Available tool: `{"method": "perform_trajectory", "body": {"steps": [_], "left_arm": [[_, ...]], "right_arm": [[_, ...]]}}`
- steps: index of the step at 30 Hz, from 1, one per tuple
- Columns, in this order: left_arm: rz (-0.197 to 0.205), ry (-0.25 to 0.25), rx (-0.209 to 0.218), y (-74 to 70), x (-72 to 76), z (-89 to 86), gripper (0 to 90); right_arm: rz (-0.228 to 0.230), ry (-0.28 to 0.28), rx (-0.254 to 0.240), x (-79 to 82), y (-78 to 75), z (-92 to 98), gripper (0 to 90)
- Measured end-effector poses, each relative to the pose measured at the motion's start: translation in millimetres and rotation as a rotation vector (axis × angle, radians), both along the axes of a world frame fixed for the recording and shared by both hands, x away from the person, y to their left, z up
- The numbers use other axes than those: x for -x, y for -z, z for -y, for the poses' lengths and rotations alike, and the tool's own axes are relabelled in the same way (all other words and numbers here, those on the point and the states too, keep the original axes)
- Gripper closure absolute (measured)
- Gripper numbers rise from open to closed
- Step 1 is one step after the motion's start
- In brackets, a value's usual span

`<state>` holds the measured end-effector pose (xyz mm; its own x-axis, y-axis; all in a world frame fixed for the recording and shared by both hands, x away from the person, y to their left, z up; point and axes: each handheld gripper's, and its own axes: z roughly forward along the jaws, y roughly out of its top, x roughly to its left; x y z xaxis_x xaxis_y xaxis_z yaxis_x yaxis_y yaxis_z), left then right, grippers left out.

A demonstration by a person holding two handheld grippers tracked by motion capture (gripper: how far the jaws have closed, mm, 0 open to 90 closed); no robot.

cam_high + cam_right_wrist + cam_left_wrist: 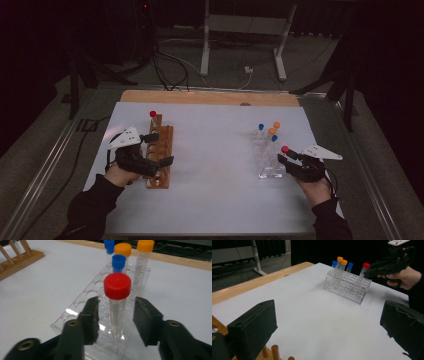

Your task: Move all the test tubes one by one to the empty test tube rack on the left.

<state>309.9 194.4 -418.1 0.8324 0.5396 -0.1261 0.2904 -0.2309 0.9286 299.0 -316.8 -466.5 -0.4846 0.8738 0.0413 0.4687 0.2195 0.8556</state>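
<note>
High view: white table (210, 150) (dark room).

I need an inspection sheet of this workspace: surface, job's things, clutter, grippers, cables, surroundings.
Surface: white sheet over a wooden table.
Job's things: clear rack with a red-capped tube, two blue-capped and two orange-capped tubes; wooden rack with one red-capped tube.
Clutter: nothing seen.
Grippers: right gripper straddles the red-capped tube, gaps on both sides; left gripper open at the wooden rack.
Cables: several on the floor beyond the table.
Surroundings: dark room, grey stand behind.
</note>
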Motion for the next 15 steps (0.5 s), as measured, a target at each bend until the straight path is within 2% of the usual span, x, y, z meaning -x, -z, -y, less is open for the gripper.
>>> {"method": "perform_trajectory", "body": {"steps": [3, 6, 11, 15], "left_arm": [[-0.003, 0.001, -0.002, 0.6, -0.8, -0.2, 1.5], [-0.009, 0.004, 0.005, 1.0, -1.5, -1.0, 1.5], [-0.012, 0.006, 0.003, 1.7, -1.5, -0.6, 1.6], [-0.014, 0.009, 0.003, 1.0, -1.6, -0.6, 1.6]], "right_arm": [[0.0, -0.019, 0.027, -0.5, 1.1, -2.4, 66.6], [0.01, -0.011, 0.066, -1.2, 1.6, -4.9, 71.5], [0.02, 0.0, 0.061, -2.0, -0.8, -4.2, 74.7], [0.044, -0.007, 0.07, -0.5, -10.4, -4.7, 75.0]]}}
